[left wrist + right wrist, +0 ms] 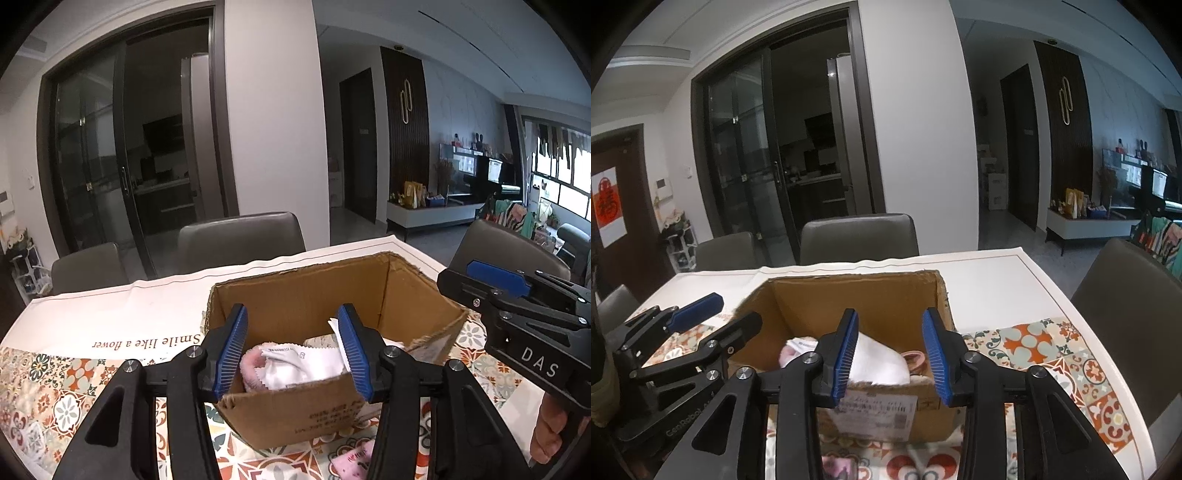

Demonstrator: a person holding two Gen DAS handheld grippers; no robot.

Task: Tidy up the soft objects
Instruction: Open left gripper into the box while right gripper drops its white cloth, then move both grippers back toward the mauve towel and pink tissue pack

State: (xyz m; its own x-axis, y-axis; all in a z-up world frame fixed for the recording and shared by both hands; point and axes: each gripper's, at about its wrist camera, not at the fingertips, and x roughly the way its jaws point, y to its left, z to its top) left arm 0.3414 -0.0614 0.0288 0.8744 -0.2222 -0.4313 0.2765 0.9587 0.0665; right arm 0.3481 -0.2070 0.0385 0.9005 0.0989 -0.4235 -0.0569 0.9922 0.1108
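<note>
From your left wrist, the left gripper (293,352) stands parted and empty over the cardboard box (303,299) on the table (74,317); a pink-and-white sock (280,369) lies inside. From your right wrist, the right gripper (890,354) is likewise parted, holding nothing, above the same sock in the box.

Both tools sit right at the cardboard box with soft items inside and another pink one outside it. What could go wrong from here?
1. The left tool and right tool, both open and empty, hang over the near rim of the cardboard box; a careless move could snag or tip it.
2. The white cloth piles near the rim and may spill.
3. The pink item on the table lies largely hidden under the left tool, so it is easily missed.
</note>
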